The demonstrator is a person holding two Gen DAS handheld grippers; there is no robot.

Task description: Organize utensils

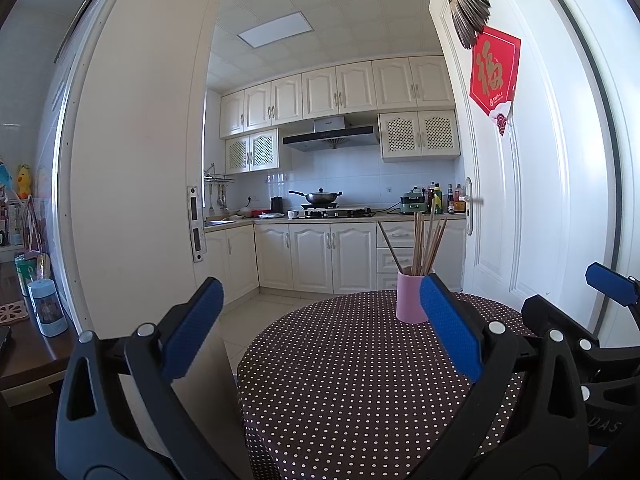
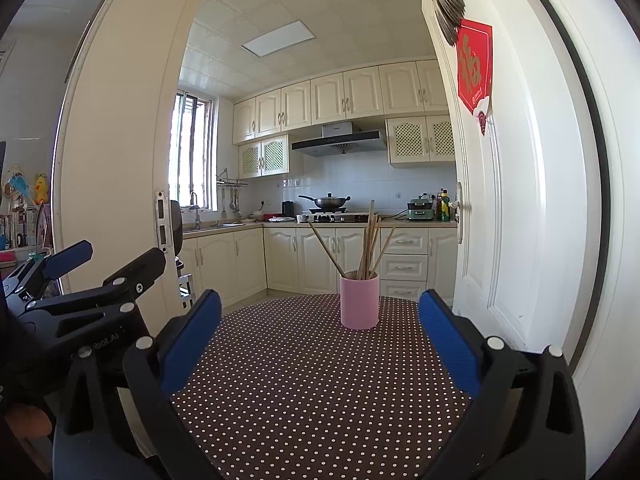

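Observation:
A pink cup [image 1: 411, 299] [image 2: 359, 301] stands upright at the far side of a round table [image 1: 352, 380] [image 2: 304, 380] with a brown polka-dot cloth. Several wooden chopsticks [image 1: 428, 246] [image 2: 370, 246] stick up out of it, fanned apart. My left gripper [image 1: 320, 332] is open and empty, held above the table's near-left edge, short of the cup. My right gripper [image 2: 320, 340] is also open and empty, over the table, with the cup straight ahead between its fingers' line. Each gripper shows at the edge of the other's view.
A white door [image 1: 520, 184] [image 2: 512, 184] stands open close to the table's right side. A white door frame [image 1: 132, 160] rises on the left. A wooden side table [image 1: 28, 344] with a blue container [image 1: 47, 307] sits at far left. The kitchen counter [image 2: 320, 222] lies beyond.

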